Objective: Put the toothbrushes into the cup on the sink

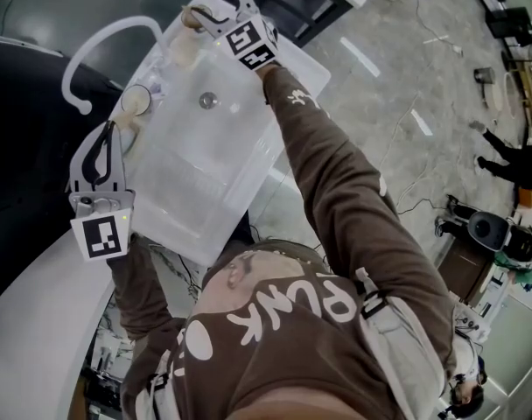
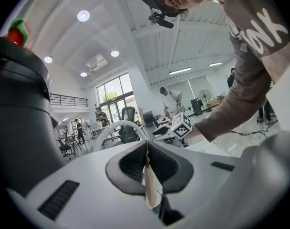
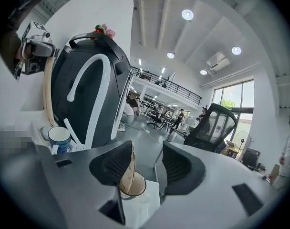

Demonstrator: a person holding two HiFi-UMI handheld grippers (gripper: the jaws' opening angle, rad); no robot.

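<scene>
A person in a brown sweatshirt leans over a translucent white sink (image 1: 215, 178), seen from above, with a two-jaw tool in each hand.

The right claw (image 3: 147, 162) is stretched to the far corner of the sink, and its jaws stand wide apart, gripping nothing. Directly below the gap sits a tan cup (image 3: 132, 188). A tan toothbrush (image 3: 128, 168) stands in it, its upper end leaning against the inner face of one jaw. The claw seems to hang over the cup mouth so that a brush let go there drops straight in. That brush looks delivered, though it is not yet clear of the jaw.

The left claw (image 2: 146, 149) is pressed shut on a thin pale toothbrush (image 2: 152, 187), pinched edge-on. Most of its length hangs out on the near side of the jaws; which end is the head cannot be made out. From above, this claw (image 1: 108, 136) hovers at the sink's left edge beside a white-rimmed mug (image 1: 136, 101) and under the curved white faucet (image 1: 89, 58) — well apart from the tan cup (image 1: 184, 49) at the other corner, where the right claw (image 1: 199, 16) is.

The tight grip likely keeps the slim handle from slipping. This second brush has yet to reach a cup.
</scene>
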